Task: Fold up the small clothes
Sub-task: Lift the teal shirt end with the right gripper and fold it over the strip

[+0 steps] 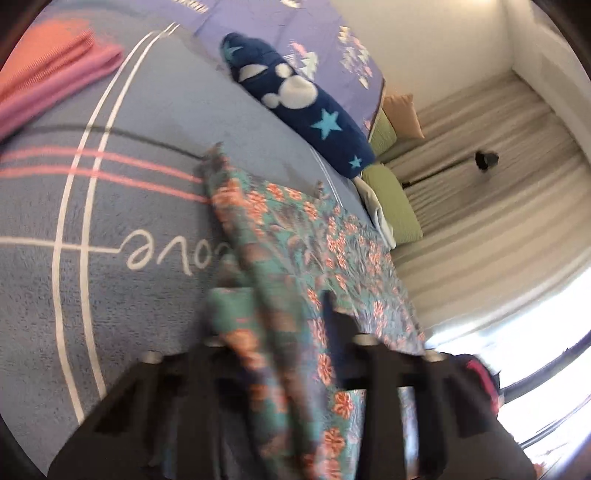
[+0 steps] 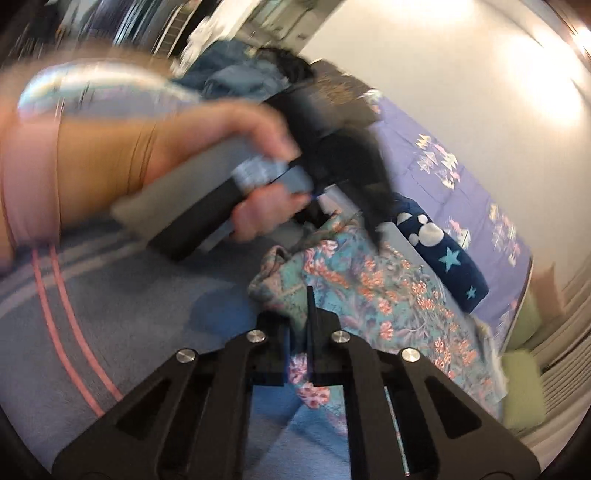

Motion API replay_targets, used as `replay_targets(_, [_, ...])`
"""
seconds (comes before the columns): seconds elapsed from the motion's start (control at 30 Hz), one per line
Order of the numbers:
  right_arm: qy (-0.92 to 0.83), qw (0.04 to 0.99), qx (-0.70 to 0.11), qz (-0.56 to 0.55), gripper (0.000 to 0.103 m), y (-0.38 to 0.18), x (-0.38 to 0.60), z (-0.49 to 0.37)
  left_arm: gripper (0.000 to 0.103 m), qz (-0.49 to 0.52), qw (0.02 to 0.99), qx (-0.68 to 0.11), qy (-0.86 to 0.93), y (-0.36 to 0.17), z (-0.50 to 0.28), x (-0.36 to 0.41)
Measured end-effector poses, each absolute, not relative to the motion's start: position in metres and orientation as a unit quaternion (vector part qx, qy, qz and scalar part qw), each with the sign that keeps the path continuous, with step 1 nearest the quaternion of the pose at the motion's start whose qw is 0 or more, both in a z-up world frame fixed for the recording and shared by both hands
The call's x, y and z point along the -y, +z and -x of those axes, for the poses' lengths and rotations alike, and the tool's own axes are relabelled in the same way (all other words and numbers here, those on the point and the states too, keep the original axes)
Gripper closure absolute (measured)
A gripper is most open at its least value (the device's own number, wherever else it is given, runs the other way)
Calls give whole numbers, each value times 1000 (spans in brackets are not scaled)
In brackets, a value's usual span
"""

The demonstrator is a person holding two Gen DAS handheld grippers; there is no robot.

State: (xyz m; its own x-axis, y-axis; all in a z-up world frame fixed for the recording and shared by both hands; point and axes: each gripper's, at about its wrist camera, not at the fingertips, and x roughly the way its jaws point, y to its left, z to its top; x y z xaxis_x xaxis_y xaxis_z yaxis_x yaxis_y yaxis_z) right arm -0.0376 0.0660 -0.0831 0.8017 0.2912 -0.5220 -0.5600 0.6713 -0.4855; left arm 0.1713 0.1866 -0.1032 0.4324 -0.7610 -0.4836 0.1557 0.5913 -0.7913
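Observation:
A teal garment with orange flowers (image 1: 332,251) lies spread on a grey-blue blanket (image 1: 129,184). In the left wrist view my left gripper (image 1: 280,306) is shut on a bunched fold of the garment, which rises between its fingers and hangs over them. The right wrist view shows my right gripper (image 2: 299,314) shut on the near edge of the same garment (image 2: 388,295), with cloth pinched between the narrow fingers. Beyond it, a person's hand (image 2: 266,206) holds the left gripper over the garment's far edge, blurred.
Folded orange and pink cloths (image 1: 55,74) lie at the blanket's far left. A navy roll with stars (image 1: 306,110) rests against a purple sheet (image 1: 295,22). Green cushions (image 1: 395,206) sit by a striped curtain. Blue and dark clothes (image 2: 240,74) are piled behind the hand.

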Motion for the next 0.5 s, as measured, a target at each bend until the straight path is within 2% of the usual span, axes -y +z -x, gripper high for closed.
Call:
replay_targets(0.07, [241, 902, -216, 287, 97, -71, -52, 30, 91, 350, 770, -449, -287, -104, -175, -186])
replay_targets(0.23, [257, 910, -241, 219, 97, -55, -30, 18, 92, 345, 785, -427, -288, -80, -176, -172])
replay_targets(0.5, [255, 931, -228, 130, 97, -18, 13, 12, 92, 325, 800, -406, -300, -30, -179, -136])
